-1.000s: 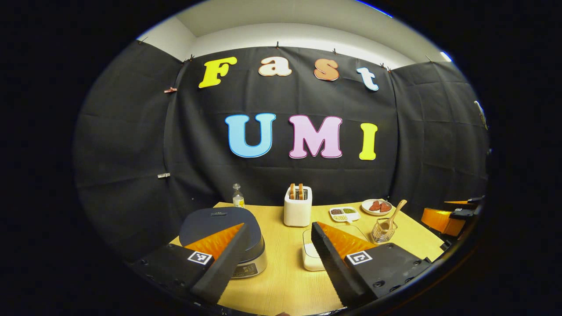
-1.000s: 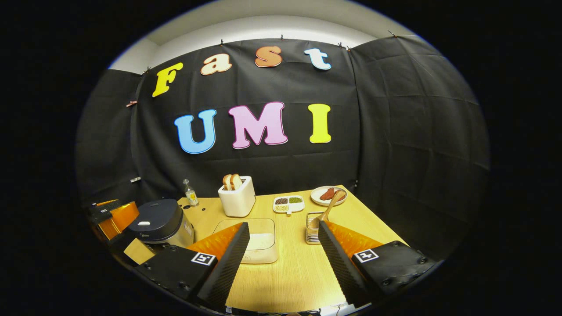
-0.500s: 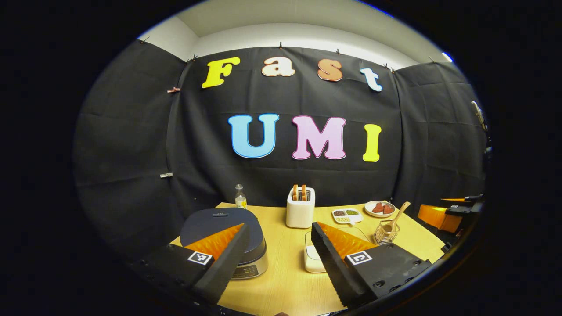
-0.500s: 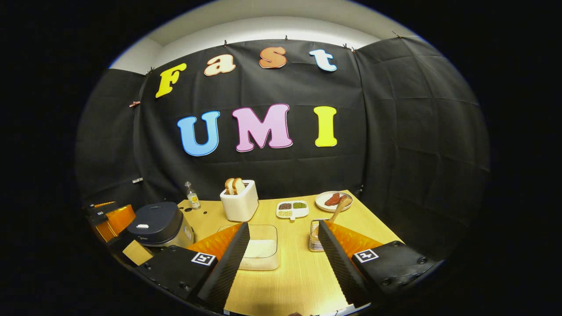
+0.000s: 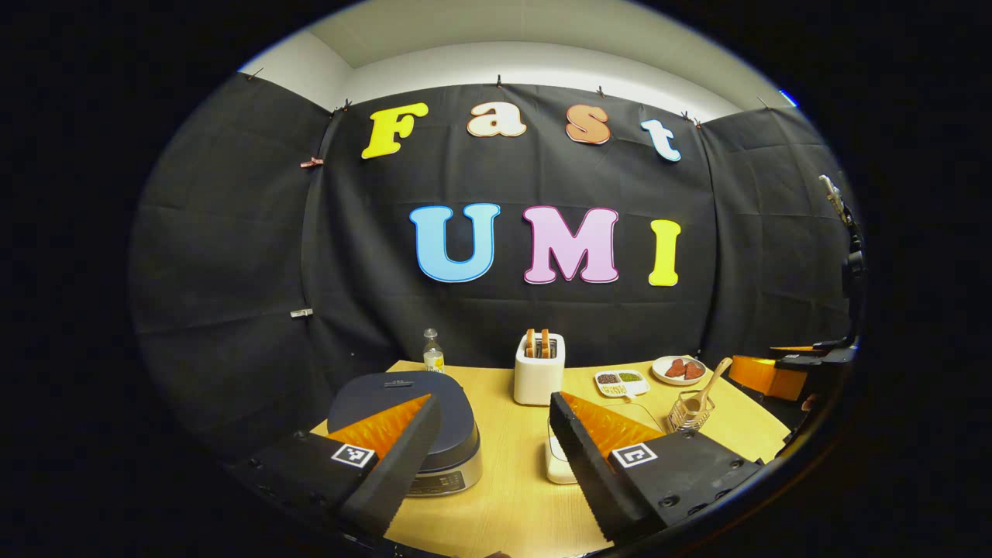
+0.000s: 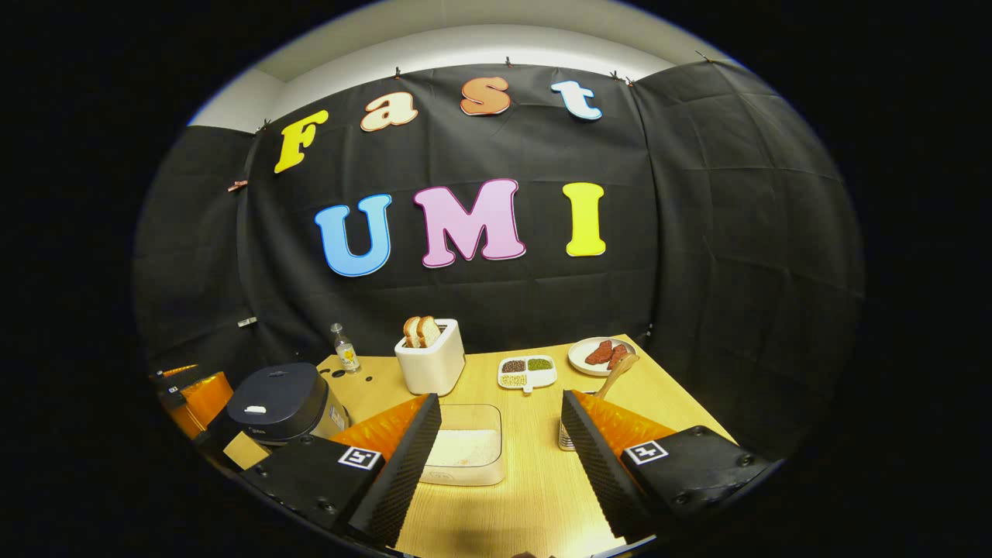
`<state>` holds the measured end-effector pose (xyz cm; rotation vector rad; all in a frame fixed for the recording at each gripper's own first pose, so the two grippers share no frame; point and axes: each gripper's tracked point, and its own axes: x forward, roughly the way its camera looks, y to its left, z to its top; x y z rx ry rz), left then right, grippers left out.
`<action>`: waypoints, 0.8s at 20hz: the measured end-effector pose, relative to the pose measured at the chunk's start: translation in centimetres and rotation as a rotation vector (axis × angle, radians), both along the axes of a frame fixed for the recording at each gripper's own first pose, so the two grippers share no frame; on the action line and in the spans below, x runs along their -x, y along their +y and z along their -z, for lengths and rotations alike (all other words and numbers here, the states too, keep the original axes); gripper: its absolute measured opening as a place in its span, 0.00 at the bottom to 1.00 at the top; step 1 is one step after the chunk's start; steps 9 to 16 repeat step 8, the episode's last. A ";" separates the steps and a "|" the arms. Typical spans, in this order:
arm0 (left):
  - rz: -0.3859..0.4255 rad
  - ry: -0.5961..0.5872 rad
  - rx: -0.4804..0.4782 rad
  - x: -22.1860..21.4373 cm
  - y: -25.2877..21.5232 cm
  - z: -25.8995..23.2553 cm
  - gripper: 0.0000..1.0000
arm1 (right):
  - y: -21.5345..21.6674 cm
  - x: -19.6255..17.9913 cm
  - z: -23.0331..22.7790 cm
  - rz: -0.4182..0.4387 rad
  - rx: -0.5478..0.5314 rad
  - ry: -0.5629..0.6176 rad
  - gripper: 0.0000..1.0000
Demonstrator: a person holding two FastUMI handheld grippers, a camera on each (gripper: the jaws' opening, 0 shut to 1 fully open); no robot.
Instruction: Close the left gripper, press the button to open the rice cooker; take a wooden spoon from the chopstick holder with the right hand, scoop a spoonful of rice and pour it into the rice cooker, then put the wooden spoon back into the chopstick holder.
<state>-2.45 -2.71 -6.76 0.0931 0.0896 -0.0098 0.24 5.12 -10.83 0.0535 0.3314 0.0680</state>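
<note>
Pale wood table [image 5: 504, 496], black cloth wall behind it, a strip of white wall and ceiling above.

Left gripper [image 5: 496, 422]: jaws spread wide, nothing between them but bare tabletop. Rice cooker [image 5: 434, 434] sits behind its left finger, lid down, partly hidden by that finger. A clear rice container [image 5: 555, 457] peeks out just inside the right finger. Past the gap stands a white toaster [image 5: 539, 373] holding bread, with a small bottle [image 5: 432, 356] to its left.

Right gripper [image 6: 500, 426]: jaws likewise apart, empty. The rice container [image 6: 465, 453] lies in the gap, close against the left finger. Chopstick holder [image 6: 566, 442] is mostly hidden behind the right finger; the wooden spoon [image 6: 618, 373] leans out above that fingertip. In the left gripper view the holder [image 5: 688, 412] and spoon [image 5: 709, 381] stand clear, beyond the right finger.

Farther back: a divided dish [image 6: 527, 370] of grains and a plate [image 6: 597, 355] with reddish pieces.
</note>
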 end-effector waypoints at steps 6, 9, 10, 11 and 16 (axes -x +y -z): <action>0.007 -0.006 -0.001 0.7 -0.1 -0.3 0.95 | 0.0 0.3 0.6 -0.014 0.012 0.032 0.98; 0.005 -0.005 0.001 0.9 0.1 -0.2 0.92 | 0.0 0.2 0.4 -0.012 0.006 0.034 0.98; 0.005 -0.005 0.001 0.9 0.1 -0.2 0.92 | 0.0 0.2 0.4 -0.012 0.006 0.034 0.98; 0.005 -0.005 0.001 0.9 0.1 -0.2 0.92 | 0.0 0.2 0.4 -0.012 0.006 0.034 0.98; 0.005 -0.005 0.001 0.9 0.1 -0.2 0.92 | 0.0 0.2 0.4 -0.012 0.006 0.034 0.98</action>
